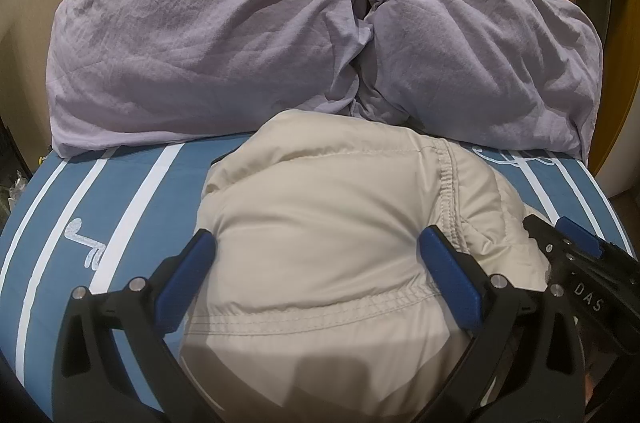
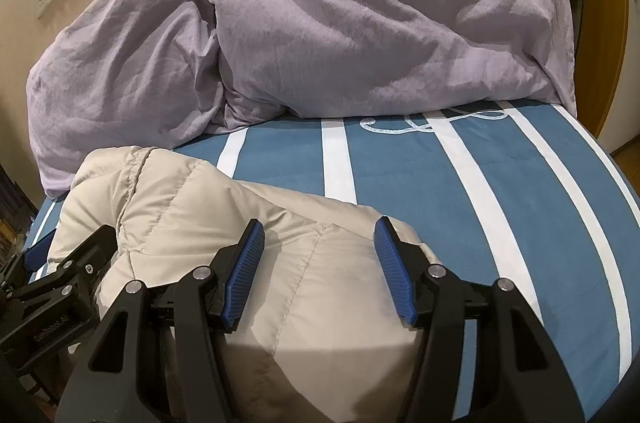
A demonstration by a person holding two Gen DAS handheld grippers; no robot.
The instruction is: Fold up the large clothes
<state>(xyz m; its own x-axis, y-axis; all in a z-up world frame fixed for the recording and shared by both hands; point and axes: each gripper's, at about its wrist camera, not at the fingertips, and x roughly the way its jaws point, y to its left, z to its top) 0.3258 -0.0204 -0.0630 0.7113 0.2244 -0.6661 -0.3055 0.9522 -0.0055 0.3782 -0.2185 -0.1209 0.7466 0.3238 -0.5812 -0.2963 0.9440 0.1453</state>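
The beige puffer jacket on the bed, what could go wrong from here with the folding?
The puffy jacket looks springy, so it may unfold. Both the left gripper and right gripper are open, gripping nothing. The lilac duvet lies right behind it and could get snagged.

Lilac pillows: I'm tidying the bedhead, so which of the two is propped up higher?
The right-hand lilac pillow; it leans up against the wall and overlaps the left lilac pillow, which slumps lower on the striped sheet.
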